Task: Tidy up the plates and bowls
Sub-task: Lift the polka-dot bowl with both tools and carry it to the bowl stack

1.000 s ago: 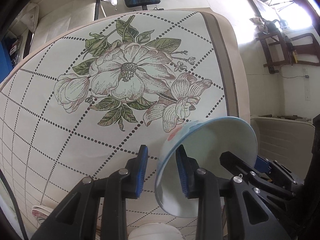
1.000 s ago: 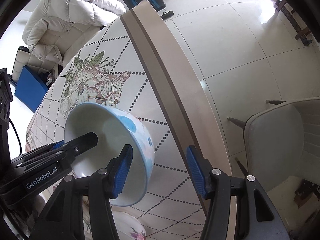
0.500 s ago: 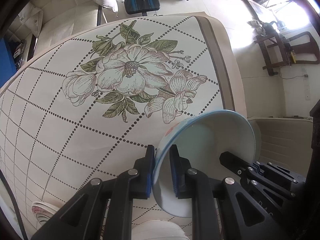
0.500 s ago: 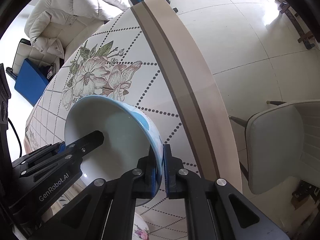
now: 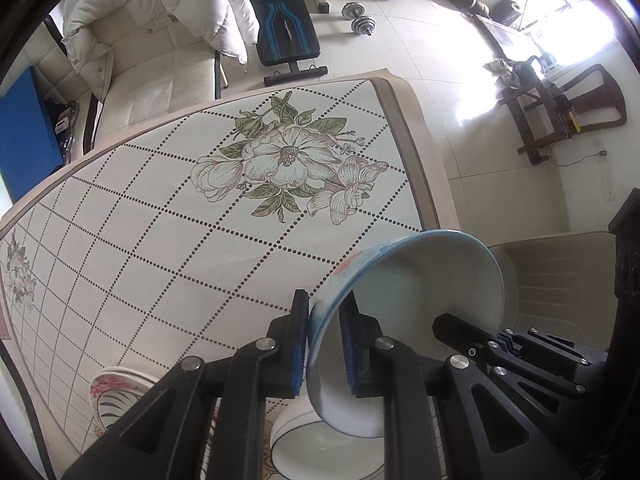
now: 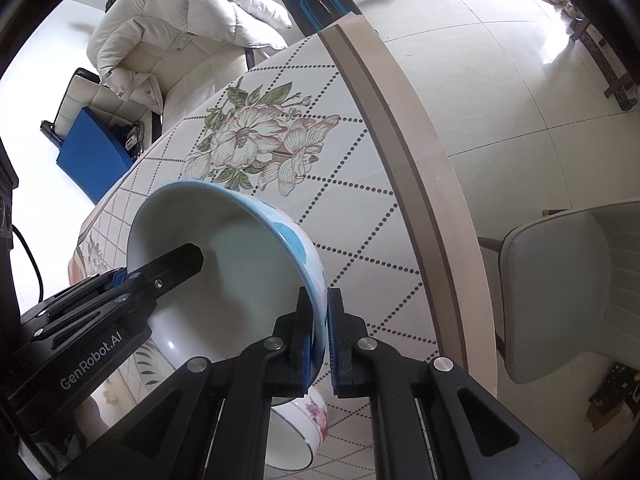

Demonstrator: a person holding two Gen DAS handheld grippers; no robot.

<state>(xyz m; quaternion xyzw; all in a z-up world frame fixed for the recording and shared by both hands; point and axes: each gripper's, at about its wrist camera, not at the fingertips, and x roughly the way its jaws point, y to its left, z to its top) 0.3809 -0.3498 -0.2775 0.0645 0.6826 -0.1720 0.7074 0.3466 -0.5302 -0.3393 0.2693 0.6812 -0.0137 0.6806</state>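
Note:
A white bowl with a blue rim (image 5: 412,300) (image 6: 224,264) hangs in the air above the table, held from both sides. My left gripper (image 5: 325,344) is shut on its left rim, one pad inside and one outside. My right gripper (image 6: 318,336) is shut on the opposite rim. Each gripper shows in the other's view, reaching into the bowl. Under the held bowl stands a white bowl with a floral print (image 5: 320,444) (image 6: 300,428), partly hidden. A stack of plates with a pink pattern (image 5: 120,392) sits at the lower left.
The table wears a cloth with a dotted grid and a large flower print (image 5: 288,164); its right edge (image 6: 416,184) runs close to the bowls. A pale chair (image 6: 560,292) stands to the right. Beyond the table are a sofa with a white jacket (image 5: 152,12) and a weight bench (image 5: 284,20).
Both grippers closed on the blue-rimmed bowl's rim and lifted it off the table. The table now looks farther away, and the floral bowl and plates below have come into view.

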